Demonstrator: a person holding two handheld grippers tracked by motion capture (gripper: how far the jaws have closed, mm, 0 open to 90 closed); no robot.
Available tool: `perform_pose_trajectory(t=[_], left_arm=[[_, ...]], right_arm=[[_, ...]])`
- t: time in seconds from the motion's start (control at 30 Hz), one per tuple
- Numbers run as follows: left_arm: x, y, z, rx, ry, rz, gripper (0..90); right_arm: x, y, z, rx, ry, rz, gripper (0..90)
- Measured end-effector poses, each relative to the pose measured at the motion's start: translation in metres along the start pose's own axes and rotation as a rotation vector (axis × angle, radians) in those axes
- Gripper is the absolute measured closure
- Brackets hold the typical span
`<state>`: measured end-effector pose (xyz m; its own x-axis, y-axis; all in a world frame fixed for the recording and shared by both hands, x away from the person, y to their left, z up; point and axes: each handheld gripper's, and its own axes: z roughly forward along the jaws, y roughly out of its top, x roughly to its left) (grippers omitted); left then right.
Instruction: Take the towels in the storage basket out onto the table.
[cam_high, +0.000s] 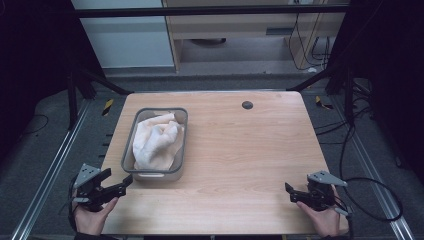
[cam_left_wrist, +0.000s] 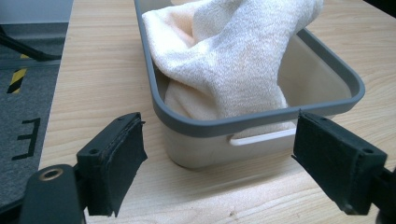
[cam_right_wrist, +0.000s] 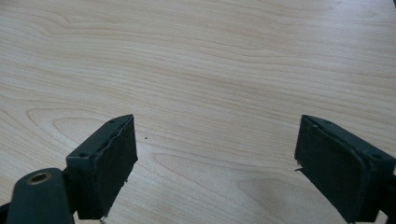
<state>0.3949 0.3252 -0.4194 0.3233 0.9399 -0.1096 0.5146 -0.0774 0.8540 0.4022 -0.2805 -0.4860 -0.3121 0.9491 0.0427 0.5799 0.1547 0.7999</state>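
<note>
Left gripper (cam_high: 117, 181) was spread wide, just beside the tub (cam_high: 128, 150) holding a towel (cam_high: 157, 141); right gripper (cam_high: 289, 193) was spread too, well apart.

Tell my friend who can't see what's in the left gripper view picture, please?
A cream towel is bunched up inside a pale bin with a grey rim on a wooden table. The left gripper is open, its two black jaws wide apart just in front of the bin's near end.

One black mark shaped like a letter "E" (cam_left_wrist: 29, 138) stands on the grey floor (cam_left_wrist: 18, 172) beside the table.
</note>
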Motion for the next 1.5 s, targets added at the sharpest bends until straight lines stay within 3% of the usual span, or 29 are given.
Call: perform_pose_trajectory(t=[0.43, 0.9, 1.5], left_arm=[[-0.003, 0.019, -0.003, -0.016, -0.028, -0.003, 15.6], [-0.008, 0.046, -0.002, -0.018, -0.065, 0.025, 15.6], [-0.024, 0.075, 0.021, 0.024, -0.086, 0.109, 15.7]], right_arm=[[0.001, 0.000, 0.001, 0.003, -0.001, 0.003, 11.7], [0.000, 0.000, 0.002, 0.006, -0.004, -0.009, 11.6], [0.001, 0.000, 0.004, 0.016, -0.006, -0.010, 11.5]])
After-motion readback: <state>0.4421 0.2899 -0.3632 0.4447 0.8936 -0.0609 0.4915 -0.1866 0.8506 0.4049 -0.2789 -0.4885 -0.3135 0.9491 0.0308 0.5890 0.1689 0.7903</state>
